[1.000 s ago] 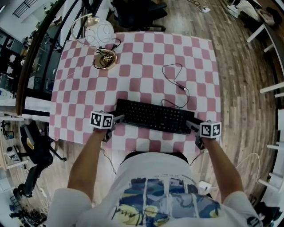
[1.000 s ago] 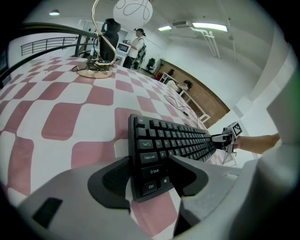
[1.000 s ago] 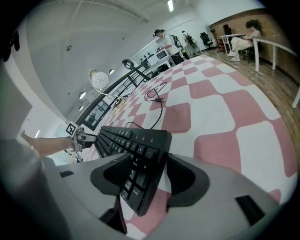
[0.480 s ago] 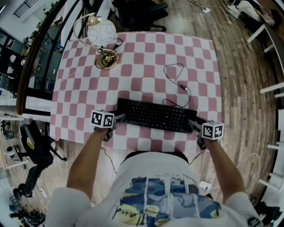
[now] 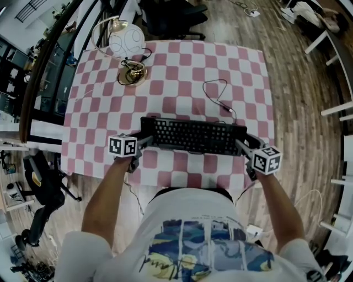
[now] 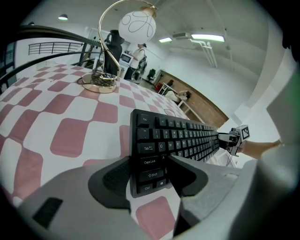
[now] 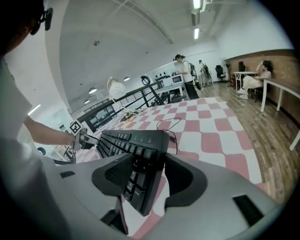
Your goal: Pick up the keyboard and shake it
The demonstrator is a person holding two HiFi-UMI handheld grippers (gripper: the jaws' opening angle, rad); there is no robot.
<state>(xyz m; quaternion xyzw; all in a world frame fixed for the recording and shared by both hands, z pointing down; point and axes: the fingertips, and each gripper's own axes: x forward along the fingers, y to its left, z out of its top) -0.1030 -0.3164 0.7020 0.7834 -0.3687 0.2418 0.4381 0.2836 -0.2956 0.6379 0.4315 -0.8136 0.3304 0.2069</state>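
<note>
A black keyboard [image 5: 193, 136] hangs above the pink-and-white checked table [image 5: 182, 66], tipped so its keys face me. My left gripper [image 5: 144, 142] is shut on its left end; in the left gripper view the jaws clamp the keyboard [image 6: 183, 138] at the Shift and Ctrl keys, left gripper [image 6: 149, 171]. My right gripper [image 5: 242, 146] holds the right end; its jaws are closing with the keyboard [image 7: 131, 138] pressed between the pads, right gripper [image 7: 147, 171]. The black cable [image 5: 218, 96] trails from the keyboard's back over the cloth.
A lamp with a white globe [image 5: 126, 41] and a brass base [image 5: 131, 73] stands at the table's far left. A black office chair [image 5: 171, 16] sits beyond the far edge. Wooden floor lies to the right of the table [image 5: 298, 110].
The keyboard has risen off the cloth and tilted its keys toward me. Both grippers moved up and slightly away from me with it.
</note>
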